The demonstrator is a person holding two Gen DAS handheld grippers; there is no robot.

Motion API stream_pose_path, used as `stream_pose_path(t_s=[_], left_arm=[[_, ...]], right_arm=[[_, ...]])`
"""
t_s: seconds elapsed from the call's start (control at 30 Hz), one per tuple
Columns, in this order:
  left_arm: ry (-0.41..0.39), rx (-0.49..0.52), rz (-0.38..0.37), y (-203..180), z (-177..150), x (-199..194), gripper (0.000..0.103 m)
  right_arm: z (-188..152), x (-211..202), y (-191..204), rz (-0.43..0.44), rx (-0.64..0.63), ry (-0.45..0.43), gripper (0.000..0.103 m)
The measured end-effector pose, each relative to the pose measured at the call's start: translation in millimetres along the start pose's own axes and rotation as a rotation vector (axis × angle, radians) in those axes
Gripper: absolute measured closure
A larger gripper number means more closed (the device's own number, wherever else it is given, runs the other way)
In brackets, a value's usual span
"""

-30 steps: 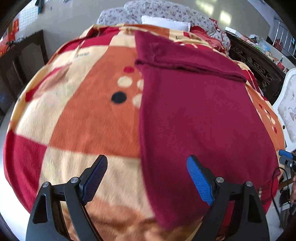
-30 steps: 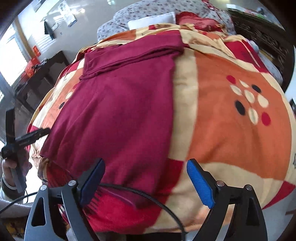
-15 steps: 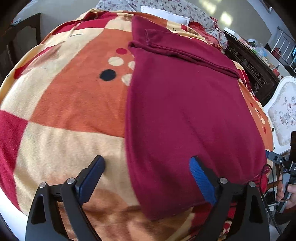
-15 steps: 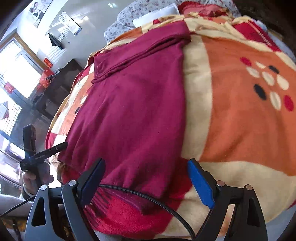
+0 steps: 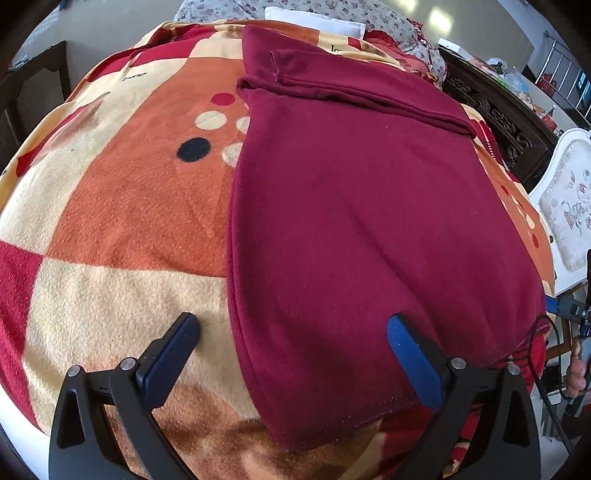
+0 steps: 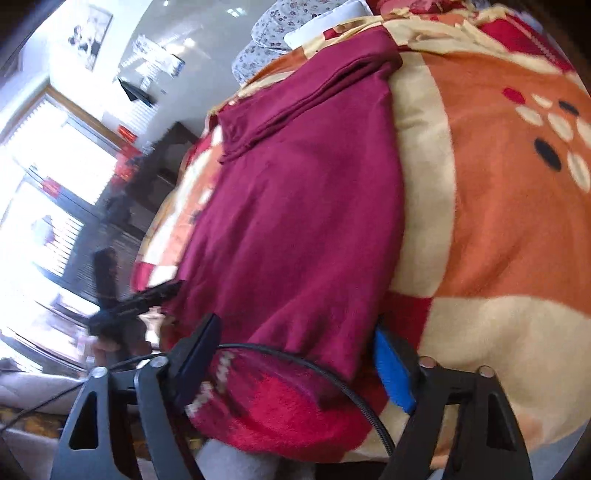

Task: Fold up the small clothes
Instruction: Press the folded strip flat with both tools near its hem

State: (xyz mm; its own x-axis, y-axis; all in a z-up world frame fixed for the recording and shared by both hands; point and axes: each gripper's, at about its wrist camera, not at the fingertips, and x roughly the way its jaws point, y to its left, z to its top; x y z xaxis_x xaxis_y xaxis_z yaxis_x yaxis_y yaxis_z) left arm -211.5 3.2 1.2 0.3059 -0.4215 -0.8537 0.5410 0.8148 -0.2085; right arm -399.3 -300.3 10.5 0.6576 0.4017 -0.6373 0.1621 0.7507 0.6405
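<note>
A maroon garment (image 5: 354,229) lies flat on the patterned blanket (image 5: 122,221), with a folded band across its far end. My left gripper (image 5: 293,332) hovers over the garment's near left corner. Its jaws are opening wide, and the cloth's edge lies between them untouched. In the right wrist view the same garment (image 6: 303,221) reaches down to the bed's edge. My right gripper (image 6: 295,338) straddles its near hem. Its jaws are closing, but the pads do not press the cloth. The other gripper (image 6: 147,295) shows blurred at the left.
A black cable (image 6: 332,369) crosses between the right gripper's fingers. Floral pillows (image 5: 332,14) lie at the head of the bed. Dark carved furniture (image 5: 491,107) and a white upholstered chair (image 5: 569,206) stand to the right. Bright windows (image 6: 44,184) are at the left.
The left gripper has sunk closer to the garment's near corner and spread its jaws wider. The right gripper has tilted and rolled, drawn near the hem, and narrowed its jaws.
</note>
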Motion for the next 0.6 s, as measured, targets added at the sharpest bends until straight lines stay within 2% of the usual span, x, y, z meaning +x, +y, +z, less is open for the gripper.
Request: stream_pose_path(t_s=[0.2, 0.27, 0.33, 0.47, 0.6], left_arm=[[-0.012, 0.006, 0.009, -2, 0, 3, 0.0], [-0.014, 0.019, 0.025, -5, -1, 5, 0.0], [-0.012, 0.024, 0.031, -6, 1, 6, 0.0], [-0.02, 0.019, 0.027, -4, 2, 7, 0.0], [-0.014, 0.015, 0.035, -5, 3, 7, 0.0]], right_arm=[[-16, -3, -10, 0.101, 0.076, 0.001, 0.034], [-19, -5, -15, 0.12, 0.126, -0.006, 0.038], [-25, -15, -16, 0.13, 0.143, 0.007, 0.038], [-45, -48, -20, 0.043, 0.133, 0.007, 0.037], [-44, -60, -25, 0.017, 0.159, -0.053, 0.035]])
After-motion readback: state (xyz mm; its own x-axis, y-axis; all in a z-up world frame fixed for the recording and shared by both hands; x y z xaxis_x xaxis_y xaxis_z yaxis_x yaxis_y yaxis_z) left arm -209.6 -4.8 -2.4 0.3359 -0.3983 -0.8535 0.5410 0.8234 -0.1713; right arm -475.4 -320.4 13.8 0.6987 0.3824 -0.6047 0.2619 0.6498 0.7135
